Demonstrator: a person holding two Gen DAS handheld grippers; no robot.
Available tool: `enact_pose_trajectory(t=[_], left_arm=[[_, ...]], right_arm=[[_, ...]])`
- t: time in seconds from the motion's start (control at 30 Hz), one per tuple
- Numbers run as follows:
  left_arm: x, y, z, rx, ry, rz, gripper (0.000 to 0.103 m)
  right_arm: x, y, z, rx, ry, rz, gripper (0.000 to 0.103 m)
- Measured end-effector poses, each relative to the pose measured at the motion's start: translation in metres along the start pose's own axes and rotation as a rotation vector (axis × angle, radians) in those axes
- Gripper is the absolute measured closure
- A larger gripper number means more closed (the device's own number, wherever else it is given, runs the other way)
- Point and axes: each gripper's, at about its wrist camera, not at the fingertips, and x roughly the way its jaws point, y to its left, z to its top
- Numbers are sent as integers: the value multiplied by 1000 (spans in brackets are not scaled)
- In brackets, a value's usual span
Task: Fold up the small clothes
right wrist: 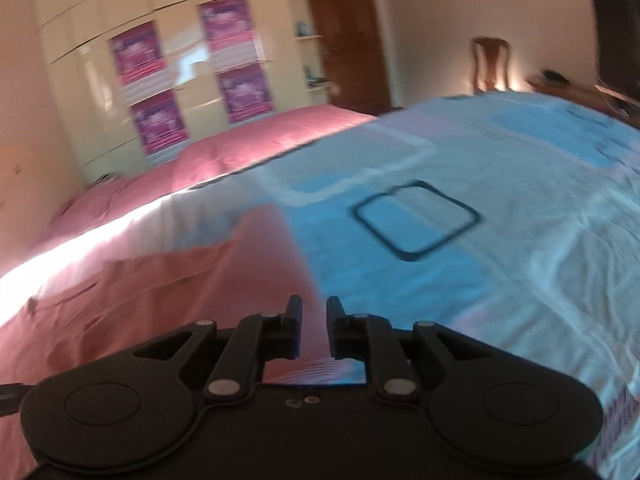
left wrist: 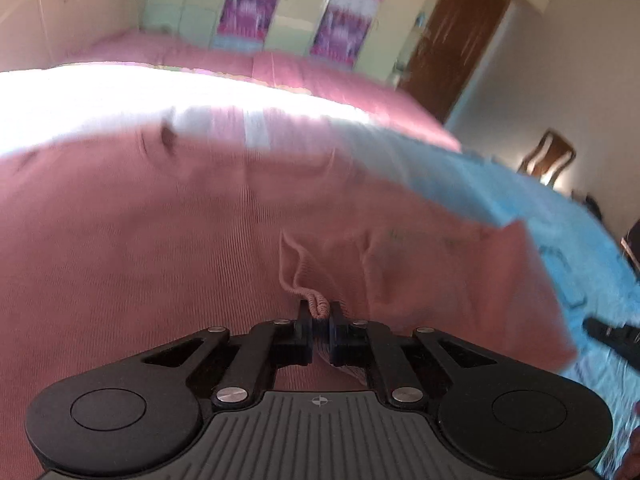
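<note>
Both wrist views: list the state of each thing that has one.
Left hand-held gripper: shut on a pinched fold of the pink garment.
Right hand-held gripper: slightly open, empty.
Pink garment: spread on the bed, creased.
Door: closed.

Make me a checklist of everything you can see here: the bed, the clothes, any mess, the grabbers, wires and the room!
Surface: bed with a blue and white sheet; a pink cover further back.
Job's things: pink garment spread on the bed, its edge bunched into a small fold at the near side.
Clutter: nothing seen on the bed.
Grippers: left gripper shut on the garment's edge; right gripper has a narrow gap, nothing between its fingers, over the garment's side edge.
Cables: nothing seen.
Surroundings: cream wardrobe with purple panels, brown door, wooden chair; the pictures are blurred.
</note>
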Motion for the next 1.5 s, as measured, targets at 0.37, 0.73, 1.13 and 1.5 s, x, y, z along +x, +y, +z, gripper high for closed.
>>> enact_pose_trajectory(t=[0.37, 0.73, 1.13, 1.5], left_arm=[[-76, 39, 13, 17, -189, 119, 97], [-70, 83, -22, -11, -134, 193, 97], [-34, 111, -8, -79, -112, 185, 54], [-30, 116, -10, -59, -146, 199, 99]], right_arm=[[21, 10, -1, 23, 23, 29, 89], [32, 37, -10, -93, 110, 173, 84], [48, 39, 3, -122, 126, 166, 81], [59, 47, 6, -147, 126, 188, 82]])
